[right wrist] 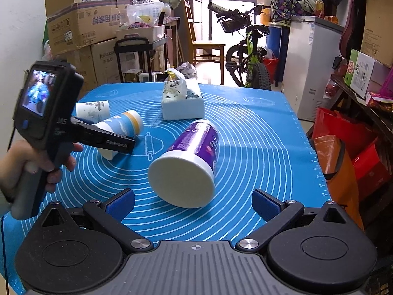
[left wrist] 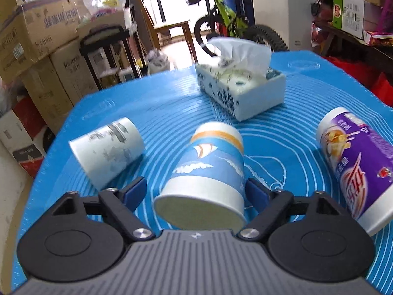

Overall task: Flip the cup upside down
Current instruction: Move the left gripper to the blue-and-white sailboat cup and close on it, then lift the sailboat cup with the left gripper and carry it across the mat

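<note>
A blue paper cup with a sailboat print lies on its side on the blue mat, mouth toward the camera. My left gripper is open with a finger on either side of the cup's rim; the right pad looks close to touching. The cup also shows in the right wrist view, between the left gripper's fingers. A purple cup lies on its side before my right gripper, which is open and empty. A white cup with grey print lies on its side at the left.
A white tissue box with blue pattern stands at the far side of the mat. Cardboard boxes are stacked left of the table. A bicycle and a white cabinet stand beyond. Red bags sit at the right edge.
</note>
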`<state>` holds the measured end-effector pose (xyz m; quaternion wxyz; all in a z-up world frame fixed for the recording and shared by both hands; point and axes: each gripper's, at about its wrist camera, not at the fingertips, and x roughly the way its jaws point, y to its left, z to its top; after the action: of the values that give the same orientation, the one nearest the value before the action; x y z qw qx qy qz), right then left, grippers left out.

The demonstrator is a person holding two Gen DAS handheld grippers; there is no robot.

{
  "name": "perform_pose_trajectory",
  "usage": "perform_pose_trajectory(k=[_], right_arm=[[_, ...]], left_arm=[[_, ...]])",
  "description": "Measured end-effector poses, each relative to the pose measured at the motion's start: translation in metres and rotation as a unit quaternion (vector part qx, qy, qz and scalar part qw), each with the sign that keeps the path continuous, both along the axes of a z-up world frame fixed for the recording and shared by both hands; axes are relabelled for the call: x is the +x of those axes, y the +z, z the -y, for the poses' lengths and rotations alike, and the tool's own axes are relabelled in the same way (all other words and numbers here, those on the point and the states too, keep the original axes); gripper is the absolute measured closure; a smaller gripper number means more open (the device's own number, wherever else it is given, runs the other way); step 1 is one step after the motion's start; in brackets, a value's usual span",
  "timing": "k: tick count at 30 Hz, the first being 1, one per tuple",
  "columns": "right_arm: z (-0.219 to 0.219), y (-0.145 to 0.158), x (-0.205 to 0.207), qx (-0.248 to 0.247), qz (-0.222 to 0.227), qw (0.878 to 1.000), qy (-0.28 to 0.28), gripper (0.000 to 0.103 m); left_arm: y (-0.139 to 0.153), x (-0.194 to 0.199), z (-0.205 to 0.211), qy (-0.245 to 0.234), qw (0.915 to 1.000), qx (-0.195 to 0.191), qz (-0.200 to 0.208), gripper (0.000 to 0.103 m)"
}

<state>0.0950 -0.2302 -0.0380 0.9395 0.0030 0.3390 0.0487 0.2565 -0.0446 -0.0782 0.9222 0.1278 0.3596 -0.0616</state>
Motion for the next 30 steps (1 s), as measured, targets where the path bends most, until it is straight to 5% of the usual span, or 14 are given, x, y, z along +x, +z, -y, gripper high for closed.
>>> perform_pose_trajectory(k=[2, 9, 18, 25, 30], right_arm=[[0.002, -0.002, -0.001, 0.001, -0.002, 1.000, -0.002, 0.002], [0.005, -0.002, -0.003, 0.001, -0.007, 1.000, -0.012, 0.002], [0.005, 0.011, -0.029, -0.003, -0.003, 1.000, -0.020, 0.002], [0.004, 0.008, -0.054, -0.001, -0.014, 1.000, -0.024, 0.002], [0.005, 0.006, -0.061, -0.004, -0.023, 0.999, -0.024, 0.002]], left_arm=[[-0.004, 0.006, -0.001, 0.005, 0.9997, -0.001, -0.024, 0.030], [0.010, -0.013, -0.008, 0.004, 0.9986, -0.029, -0.045, 0.032], [0.045, -0.116, -0.007, -0.011, 0.9969, -0.068, -0.038, 0.032], [0.035, -0.159, -0.002, 0.003, 0.9927, -0.099, -0.070, 0.032], [0.020, -0.169, 0.005, 0.010, 0.9925, -0.088, -0.084, 0.032]])
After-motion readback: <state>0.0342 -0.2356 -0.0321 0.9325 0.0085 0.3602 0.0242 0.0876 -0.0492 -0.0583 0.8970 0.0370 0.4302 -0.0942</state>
